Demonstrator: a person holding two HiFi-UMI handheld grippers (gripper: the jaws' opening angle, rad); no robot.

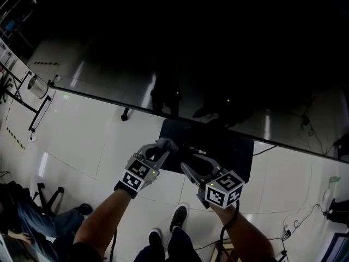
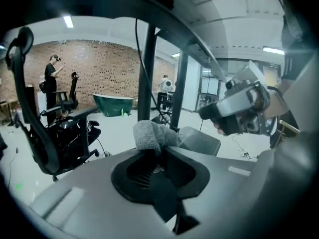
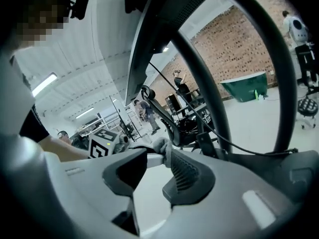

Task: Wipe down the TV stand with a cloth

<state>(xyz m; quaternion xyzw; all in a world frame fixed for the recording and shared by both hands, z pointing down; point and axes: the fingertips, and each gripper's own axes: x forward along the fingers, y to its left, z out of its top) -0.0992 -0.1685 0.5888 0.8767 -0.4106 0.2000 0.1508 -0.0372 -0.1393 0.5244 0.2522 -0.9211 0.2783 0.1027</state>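
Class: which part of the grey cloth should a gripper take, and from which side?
Probably take the cloth by its bunched end, from the left, as the left gripper does: its shut jaws pinch the soft wad, which bulges past them. The right gripper is open.

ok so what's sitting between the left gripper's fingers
A grey cloth, bunched up and pinched between the fingers of the left gripper. The left gripper view shows it.

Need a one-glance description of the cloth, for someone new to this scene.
Find the black base plate on the white floor. At its near left edge, the left hand-held gripper is shut on the cloth: a fuzzy grey wad, the only soft thing there.
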